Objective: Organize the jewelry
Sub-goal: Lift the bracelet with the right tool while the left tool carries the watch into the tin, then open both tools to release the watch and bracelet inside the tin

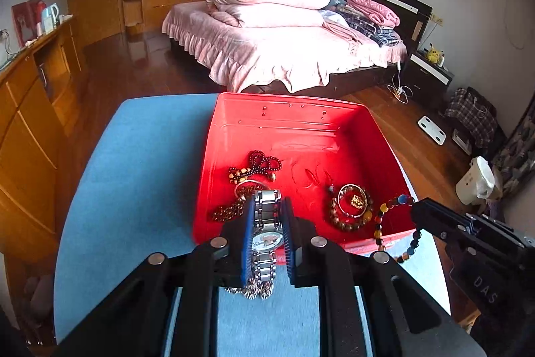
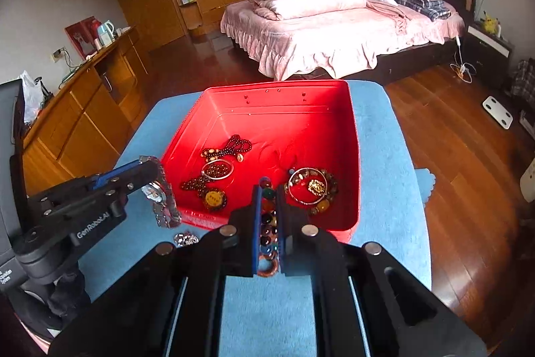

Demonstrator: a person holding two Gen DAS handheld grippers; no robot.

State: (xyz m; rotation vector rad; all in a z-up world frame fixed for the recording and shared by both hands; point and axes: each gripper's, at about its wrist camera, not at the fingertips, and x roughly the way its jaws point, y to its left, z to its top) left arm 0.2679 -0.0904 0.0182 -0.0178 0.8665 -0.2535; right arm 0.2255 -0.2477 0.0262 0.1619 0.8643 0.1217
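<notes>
Red tray (image 1: 234, 122) on the blue mat (image 1: 140, 176) held dark bead strands (image 1: 264, 161), a pendant necklace (image 2: 214, 199) and stacked bangles (image 2: 309, 186). Left gripper (image 1: 267, 233) body read "GenRobot.AI", right one "DAS". Left gripper was clamped on the steel watch (image 1: 265, 230) at the tray's near-left edge. Right gripper (image 2: 269, 223) was clamped on the multicolour bead bracelet (image 2: 267, 223) over the near rim.

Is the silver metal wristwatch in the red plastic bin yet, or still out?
Still out. The left tool is shut on the silver metal wristwatch, holding it outside the red plastic bin, by its near-left corner.
</notes>
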